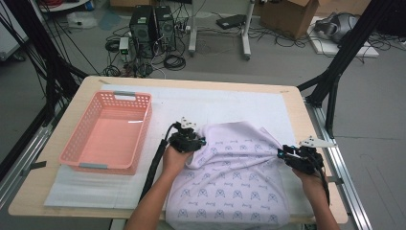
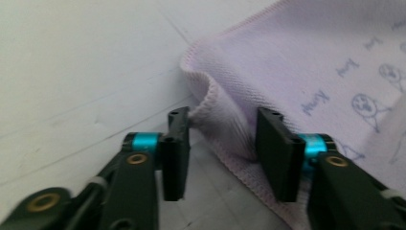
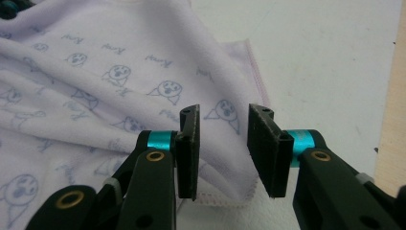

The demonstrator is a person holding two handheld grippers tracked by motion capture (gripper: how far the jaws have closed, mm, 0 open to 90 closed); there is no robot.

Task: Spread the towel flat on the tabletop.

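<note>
A pale lilac towel (image 1: 230, 177) printed with small blue animal faces lies rumpled on the white mat and hangs over the table's near edge. My left gripper (image 1: 200, 142) sits at the towel's far left corner. In the left gripper view its jaws (image 2: 222, 120) stand apart, with a raised fold of the towel's hemmed edge (image 2: 215, 110) loose between them. My right gripper (image 1: 281, 153) is at the towel's right edge. Its jaws (image 3: 224, 115) are open over the towel's corner (image 3: 95, 72), and nothing is pinched.
A pink plastic basket (image 1: 110, 166) stands empty on the left of the white mat (image 1: 215, 100). The wooden table's right edge (image 1: 299, 115) runs close to my right gripper. Black frame legs, computers and cables stand on the floor beyond.
</note>
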